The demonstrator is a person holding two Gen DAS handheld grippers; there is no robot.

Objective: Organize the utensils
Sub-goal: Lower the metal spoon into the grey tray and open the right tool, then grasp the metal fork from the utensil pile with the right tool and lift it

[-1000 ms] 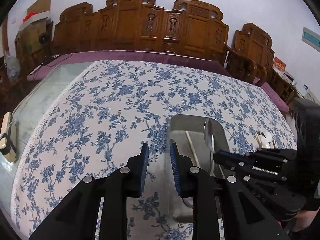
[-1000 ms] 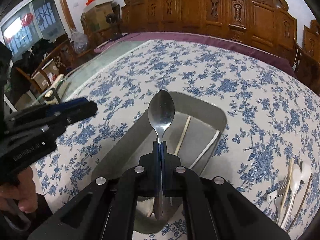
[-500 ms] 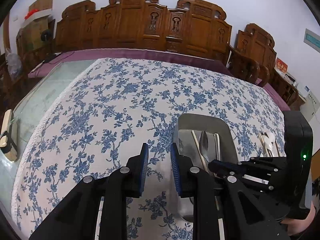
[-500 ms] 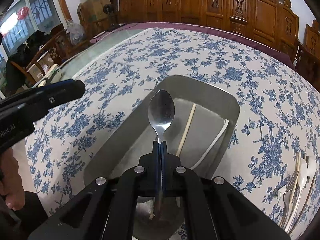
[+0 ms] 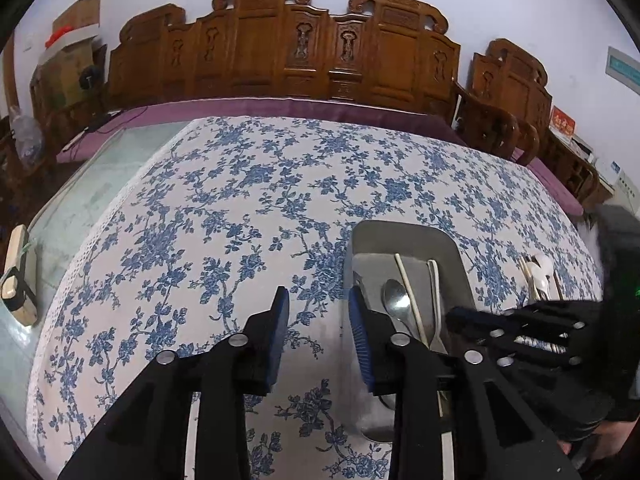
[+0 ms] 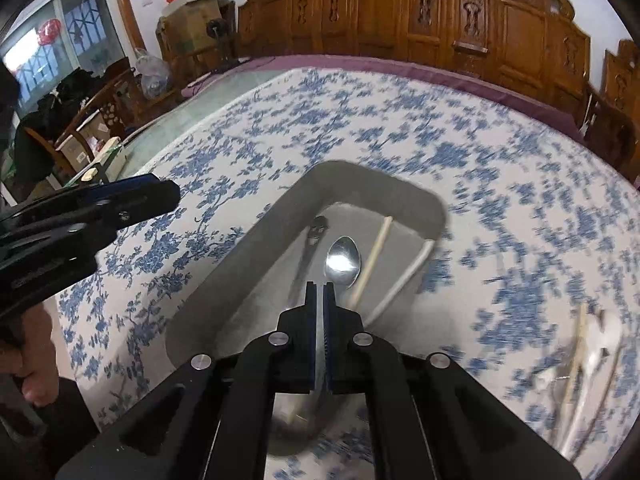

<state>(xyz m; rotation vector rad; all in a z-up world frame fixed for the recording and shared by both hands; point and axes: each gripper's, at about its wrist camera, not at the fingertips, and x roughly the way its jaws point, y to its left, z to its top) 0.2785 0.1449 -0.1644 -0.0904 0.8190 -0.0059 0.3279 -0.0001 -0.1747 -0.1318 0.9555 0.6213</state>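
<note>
Gripping the spoon [image 6: 343,261] handle, right tongs [image 6: 319,292] sit low inside the metal tray [image 6: 248,252]; left tongs [image 5: 316,312] gape empty, beside its left rim.

Spoon [image 6: 343,261], chopstick [image 6: 371,263] in tray [image 6: 256,240]; loose utensils [image 6: 588,356] right, on tablecloth [image 6: 360,128].
</note>
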